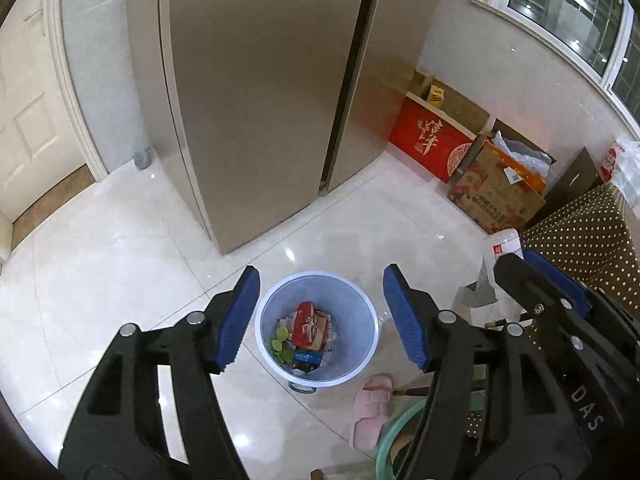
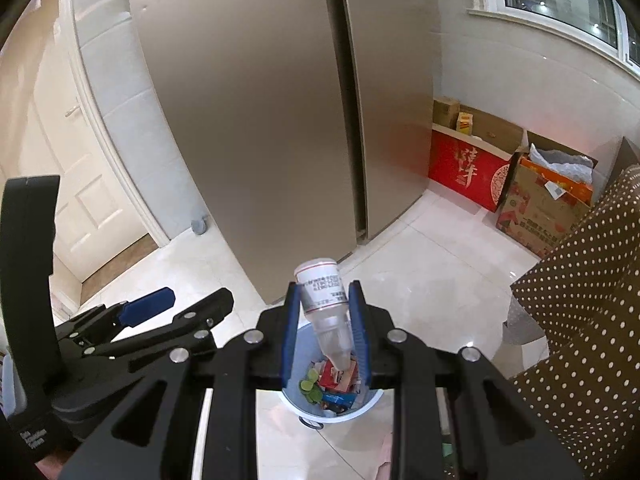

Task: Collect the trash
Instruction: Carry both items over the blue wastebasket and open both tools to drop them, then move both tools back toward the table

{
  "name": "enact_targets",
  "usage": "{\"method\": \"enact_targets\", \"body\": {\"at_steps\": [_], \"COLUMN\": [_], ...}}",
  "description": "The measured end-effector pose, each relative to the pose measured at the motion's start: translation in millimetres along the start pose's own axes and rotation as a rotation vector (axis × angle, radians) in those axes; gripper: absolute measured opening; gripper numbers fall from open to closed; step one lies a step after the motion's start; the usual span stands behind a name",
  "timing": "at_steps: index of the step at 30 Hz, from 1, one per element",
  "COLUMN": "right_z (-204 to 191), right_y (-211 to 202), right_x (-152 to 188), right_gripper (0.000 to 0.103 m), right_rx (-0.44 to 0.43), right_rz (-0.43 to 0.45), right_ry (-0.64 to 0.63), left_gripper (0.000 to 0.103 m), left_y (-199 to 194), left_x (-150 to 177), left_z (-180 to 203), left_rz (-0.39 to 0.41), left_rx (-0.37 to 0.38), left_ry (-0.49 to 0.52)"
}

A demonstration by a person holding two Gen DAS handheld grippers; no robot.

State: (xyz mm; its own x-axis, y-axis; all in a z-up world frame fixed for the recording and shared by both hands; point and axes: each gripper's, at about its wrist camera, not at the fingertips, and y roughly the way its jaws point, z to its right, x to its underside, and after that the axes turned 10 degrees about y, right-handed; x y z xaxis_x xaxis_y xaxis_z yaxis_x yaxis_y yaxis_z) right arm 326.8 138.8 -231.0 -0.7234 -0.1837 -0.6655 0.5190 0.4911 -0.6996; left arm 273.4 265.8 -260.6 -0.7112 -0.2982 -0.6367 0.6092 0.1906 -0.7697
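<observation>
A pale blue trash bin point(image 1: 362, 330) stands on the white tile floor and holds a red packet point(image 1: 306, 326), green scraps and a blue box. My left gripper point(image 1: 320, 316) hangs open above it, its blue pads wide apart with nothing between them. My right gripper point(image 2: 325, 332) is shut on a small clear plastic bottle point(image 2: 323, 300) with a white label, held upside down over the bin point(image 2: 370, 400). In the right wrist view the left gripper point(image 2: 176, 306) shows at the left. In the left wrist view the right gripper's fingers point(image 1: 556, 280) show at the right edge.
A tall steel fridge point(image 1: 256, 100) stands right behind the bin. Red and printed cardboard boxes point(image 1: 496, 196) line the wall at the right. A brown dotted cloth point(image 2: 580, 340) hangs at the right, a pink slipper point(image 1: 372, 408) lies near the bin, and a door point(image 1: 28, 120) is at the left.
</observation>
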Motion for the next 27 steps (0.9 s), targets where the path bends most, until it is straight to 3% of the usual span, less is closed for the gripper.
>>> {"method": "enact_targets", "body": {"at_steps": [6,8,10,18,27], "right_z": [-9,-11,-10,1,46], "right_y": [-2,-3,-5,-33,-88], "right_x": [-8,-11,-15,-18,-12], "right_gripper": [0.027,0.048,0.055,0.055,0.056], "right_rx": [-0.034,-0.009,-0.012,0.010,0.086], "right_rz": [0.060,0.085,0.099,0.130,0.176], "right_ry": [-0.006,-0.011,0.000,-0.001,0.042], "left_gripper": [0.064,0.063,0.063,0.064,0.064], "left_y": [-9,-11,-15,-33,-61], "left_x": [-3,-4,-5,-9,-12], "left_z": [-8,-14,-17,-3,60], "left_rz": [0.026,0.024,0.027,0.059,0.093], "left_rx": [-0.023,-0.045,-0.040,-0.026,0.036], "left_ry": [-0.037,-0.065,-0.080,-0.060,0.057]}}
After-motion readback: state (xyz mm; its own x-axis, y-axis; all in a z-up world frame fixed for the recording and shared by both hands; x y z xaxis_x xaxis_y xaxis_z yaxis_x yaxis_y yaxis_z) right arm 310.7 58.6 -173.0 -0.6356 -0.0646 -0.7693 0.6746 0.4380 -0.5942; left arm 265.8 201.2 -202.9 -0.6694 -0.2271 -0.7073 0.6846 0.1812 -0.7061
